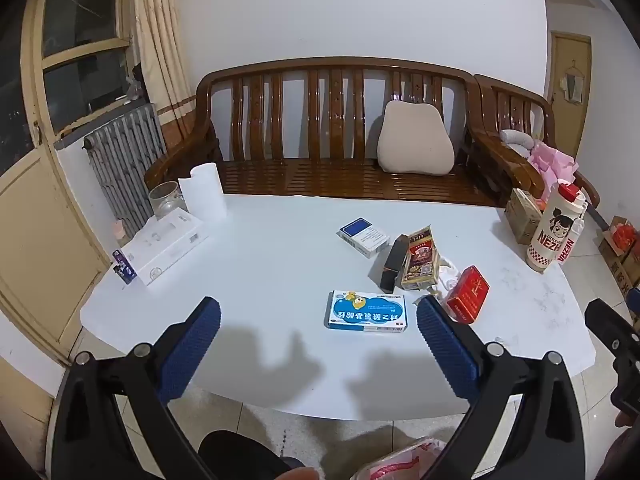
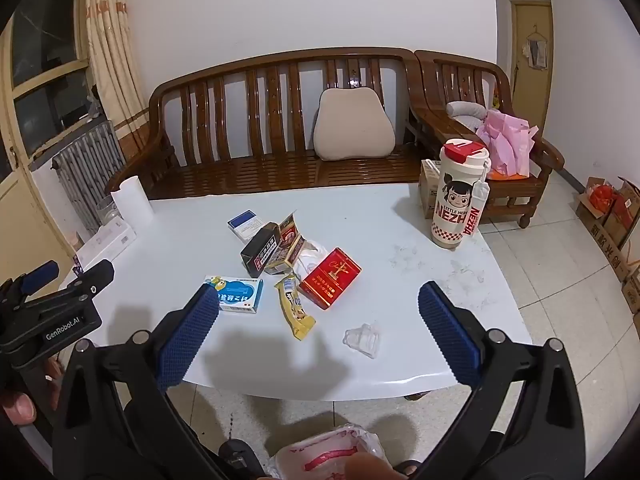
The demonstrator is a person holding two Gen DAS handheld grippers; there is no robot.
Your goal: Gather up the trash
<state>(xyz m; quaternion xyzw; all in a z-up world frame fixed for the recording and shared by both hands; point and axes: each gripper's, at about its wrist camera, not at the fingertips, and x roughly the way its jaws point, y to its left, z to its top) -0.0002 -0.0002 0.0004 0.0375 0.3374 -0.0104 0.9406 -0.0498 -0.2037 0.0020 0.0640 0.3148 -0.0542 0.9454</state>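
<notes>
Trash lies on a white table (image 1: 260, 264): a blue medicine box (image 1: 367, 311) (image 2: 236, 293), a red cigarette pack (image 1: 468, 294) (image 2: 330, 277), a black box (image 2: 260, 254), a gold-red packet (image 1: 418, 260), a blue-white box (image 1: 363, 237), a yellow wrapper (image 2: 295, 307) and a clear plastic piece (image 2: 362, 339). My left gripper (image 1: 318, 314) is open above the near table edge, just short of the medicine box. My right gripper (image 2: 318, 300) is open over the yellow wrapper. A plastic bag (image 2: 332, 452) sits below the table edge.
A NEZHA tumbler (image 2: 458, 196) stands at the table's right. A paper roll (image 1: 204, 192), glass jar (image 1: 164, 198) and white box (image 1: 164, 244) are at the left. A wooden bench (image 1: 340, 132) with a cushion stands behind. Cartons (image 2: 612, 216) sit on the floor.
</notes>
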